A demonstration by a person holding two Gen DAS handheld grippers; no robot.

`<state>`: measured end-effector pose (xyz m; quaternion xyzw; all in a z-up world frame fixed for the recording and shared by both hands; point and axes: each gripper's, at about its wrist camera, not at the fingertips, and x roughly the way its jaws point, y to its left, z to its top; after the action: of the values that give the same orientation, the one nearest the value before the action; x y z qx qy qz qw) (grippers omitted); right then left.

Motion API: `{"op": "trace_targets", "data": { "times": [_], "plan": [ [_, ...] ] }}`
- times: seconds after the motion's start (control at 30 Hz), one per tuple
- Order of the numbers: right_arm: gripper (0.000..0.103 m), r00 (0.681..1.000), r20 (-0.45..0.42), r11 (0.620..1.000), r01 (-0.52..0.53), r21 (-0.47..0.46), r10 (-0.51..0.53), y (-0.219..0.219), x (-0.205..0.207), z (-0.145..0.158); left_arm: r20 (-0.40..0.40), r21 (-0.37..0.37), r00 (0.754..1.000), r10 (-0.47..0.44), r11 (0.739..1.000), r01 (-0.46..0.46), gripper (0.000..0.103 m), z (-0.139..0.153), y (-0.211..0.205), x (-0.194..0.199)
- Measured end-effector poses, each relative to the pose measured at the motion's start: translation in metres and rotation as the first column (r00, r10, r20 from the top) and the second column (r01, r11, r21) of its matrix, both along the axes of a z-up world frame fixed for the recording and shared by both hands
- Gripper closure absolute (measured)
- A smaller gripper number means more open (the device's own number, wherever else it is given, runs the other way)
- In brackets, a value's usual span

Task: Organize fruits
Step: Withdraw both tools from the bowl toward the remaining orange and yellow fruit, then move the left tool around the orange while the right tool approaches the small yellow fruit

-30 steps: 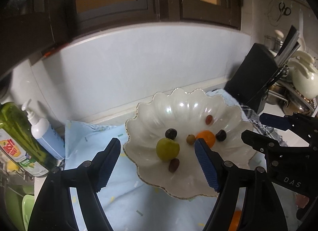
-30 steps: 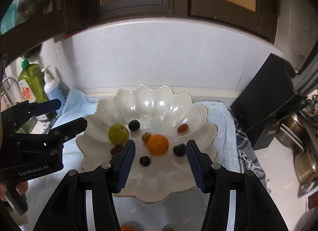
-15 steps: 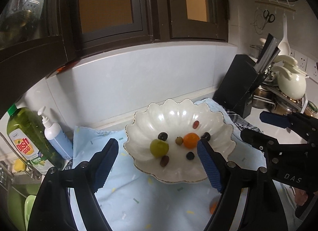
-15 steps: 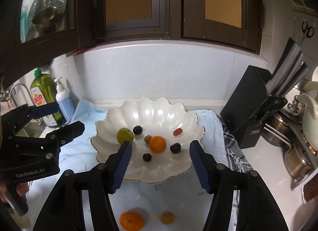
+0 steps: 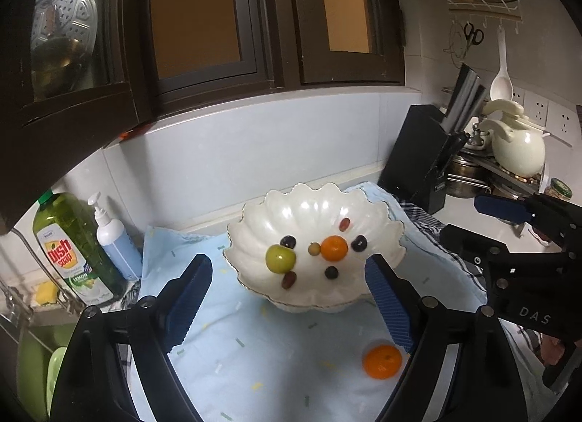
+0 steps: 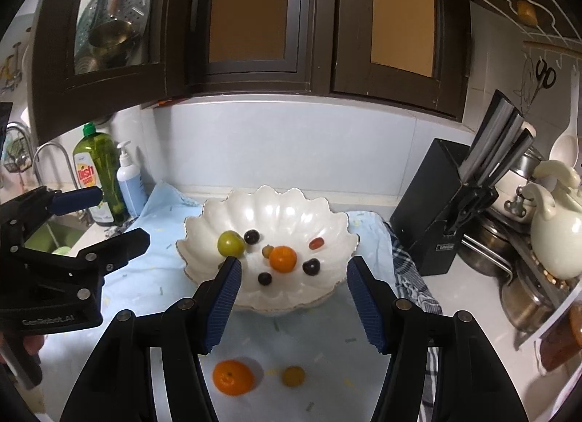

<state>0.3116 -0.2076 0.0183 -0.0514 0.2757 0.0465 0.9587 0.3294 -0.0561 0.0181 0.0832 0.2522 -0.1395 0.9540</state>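
A white scalloped bowl [image 5: 313, 193] [image 6: 276, 198] stands on a light blue cloth [image 5: 254, 349]. It holds a green fruit [image 5: 280, 258] [image 6: 230, 244], a mandarin [image 5: 334, 248] [image 6: 283, 259] and several small dark and red fruits. A second mandarin [image 5: 382, 361] [image 6: 232, 377] and a small yellow-green fruit [image 6: 293, 376] lie loose on the cloth in front of the bowl. My left gripper [image 5: 288, 264] hovers short of the bowl, its jaws opening with nothing between them. My right gripper [image 6: 294, 262] is open and empty, above the loose fruits.
A green dish soap bottle [image 5: 69, 251] and a pump bottle [image 5: 114, 240] stand at the left by the sink [image 6: 47, 236]. A black knife block [image 5: 418, 175], a cream teapot [image 5: 516, 145] and metal pots [image 6: 527, 294] crowd the right. A tiled wall runs behind the bowl.
Both grippers have pulled back and risen away from the bowl, so it looks smaller. The loose mandarin and small fruit on the cloth came into view. Both sets of jaws stand wider.
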Motion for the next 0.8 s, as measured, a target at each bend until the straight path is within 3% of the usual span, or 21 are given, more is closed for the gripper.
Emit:
{"op": "trace_targets", "data": {
  "times": [0.33, 0.8],
  "plan": [
    [0.042, 0.999, -0.007, 0.999, -0.052, -0.018, 0.051, -0.015, -0.021, -0.013, -0.023, -0.017, 1.000, 0.000, 1.000, 0.000, 0.016, -0.013, -0.016, -0.027],
    [0.042, 0.990, -0.050, 0.991, -0.130, -0.032, 0.129, -0.026, -0.030, -0.047, -0.077, -0.032, 0.997, -0.021, 0.999, 0.019, 0.016, -0.054, -0.036, -0.045]
  ]
}}
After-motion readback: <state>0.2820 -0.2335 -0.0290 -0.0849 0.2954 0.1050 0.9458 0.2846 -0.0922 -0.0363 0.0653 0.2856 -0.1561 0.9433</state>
